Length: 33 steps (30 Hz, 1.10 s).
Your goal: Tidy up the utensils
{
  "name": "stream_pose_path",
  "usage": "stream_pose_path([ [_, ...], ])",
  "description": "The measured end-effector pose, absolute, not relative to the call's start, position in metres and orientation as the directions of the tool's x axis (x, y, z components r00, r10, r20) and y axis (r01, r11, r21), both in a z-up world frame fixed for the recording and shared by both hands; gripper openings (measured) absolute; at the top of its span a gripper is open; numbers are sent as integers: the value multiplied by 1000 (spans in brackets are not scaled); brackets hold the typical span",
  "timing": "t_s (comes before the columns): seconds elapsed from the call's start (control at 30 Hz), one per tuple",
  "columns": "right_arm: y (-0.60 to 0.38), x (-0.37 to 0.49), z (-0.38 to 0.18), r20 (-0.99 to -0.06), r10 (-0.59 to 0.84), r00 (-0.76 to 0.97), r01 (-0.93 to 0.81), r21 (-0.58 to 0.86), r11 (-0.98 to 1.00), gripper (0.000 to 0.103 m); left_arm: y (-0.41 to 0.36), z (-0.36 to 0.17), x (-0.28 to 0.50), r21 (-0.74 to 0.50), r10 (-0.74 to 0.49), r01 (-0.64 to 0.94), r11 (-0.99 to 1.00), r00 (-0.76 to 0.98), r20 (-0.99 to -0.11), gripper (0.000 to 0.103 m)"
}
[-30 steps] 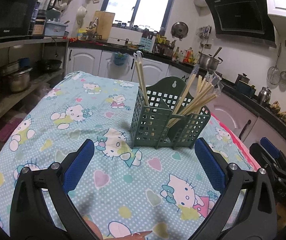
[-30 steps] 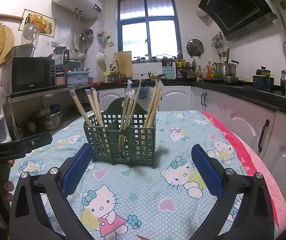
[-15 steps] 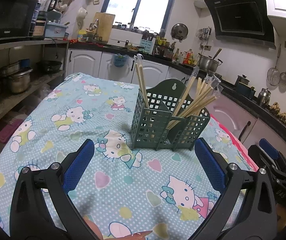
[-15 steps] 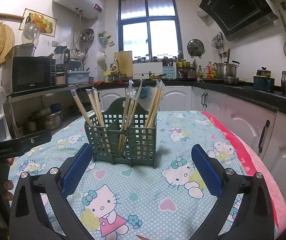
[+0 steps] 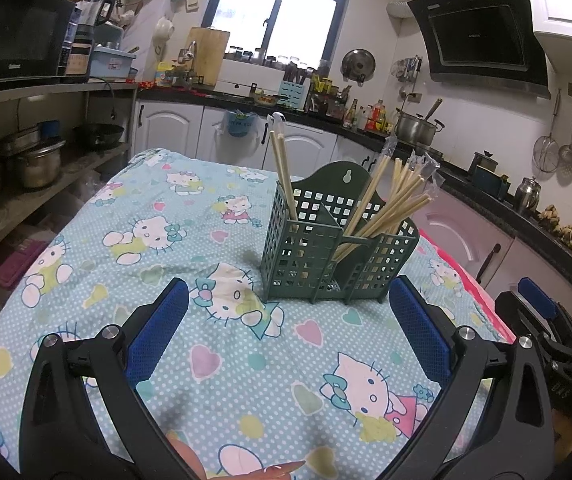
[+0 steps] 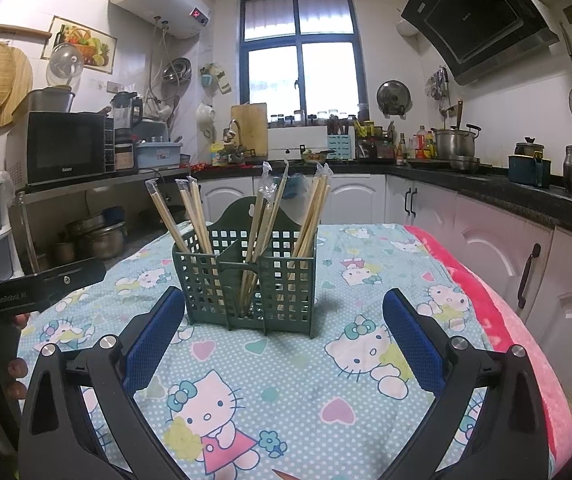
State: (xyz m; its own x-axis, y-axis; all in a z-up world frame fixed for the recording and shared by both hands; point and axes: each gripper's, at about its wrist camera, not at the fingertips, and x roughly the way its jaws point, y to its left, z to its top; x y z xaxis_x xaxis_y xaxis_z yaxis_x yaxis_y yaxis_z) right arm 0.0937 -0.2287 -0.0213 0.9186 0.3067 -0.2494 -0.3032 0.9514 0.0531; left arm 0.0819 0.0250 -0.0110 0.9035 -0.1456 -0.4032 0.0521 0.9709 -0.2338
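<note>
A dark green lattice utensil holder [image 5: 338, 256] stands upright on the table with the cartoon-cat cloth [image 5: 165, 240]; it also shows in the right wrist view [image 6: 245, 276]. Wrapped wooden chopsticks [image 5: 390, 204] stand in its compartments, one pair [image 5: 281, 168] in the left one. In the right wrist view the chopsticks [image 6: 261, 220] fill all three compartments. My left gripper [image 5: 286, 332] is open and empty, short of the holder. My right gripper [image 6: 277, 332] is open and empty, also short of the holder.
Kitchen counters [image 6: 486, 188] with pots and bottles run along the back and right. Shelves with pots [image 5: 25, 168] and a microwave [image 6: 65, 144] stand on the left. The right gripper's body [image 5: 546, 328] shows at the table's right edge; the left one [image 6: 25, 288] shows at left.
Both views have shifted only slightly; the holder sits a touch closer and higher in frame. Both grippers stay open and empty.
</note>
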Motion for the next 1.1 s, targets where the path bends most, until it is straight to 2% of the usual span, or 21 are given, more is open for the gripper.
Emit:
stream_pose_path([
  [0.87,-227,93,-20,-248,310,918,-307,51,950,97,25,-13,81,-231,-151,58,971,900,-410,92],
  [1.1,-231,93,-19,-240,295,925,-291,53,955,97,27,-18,83,-226,-119,23,974,897,-425,92],
])
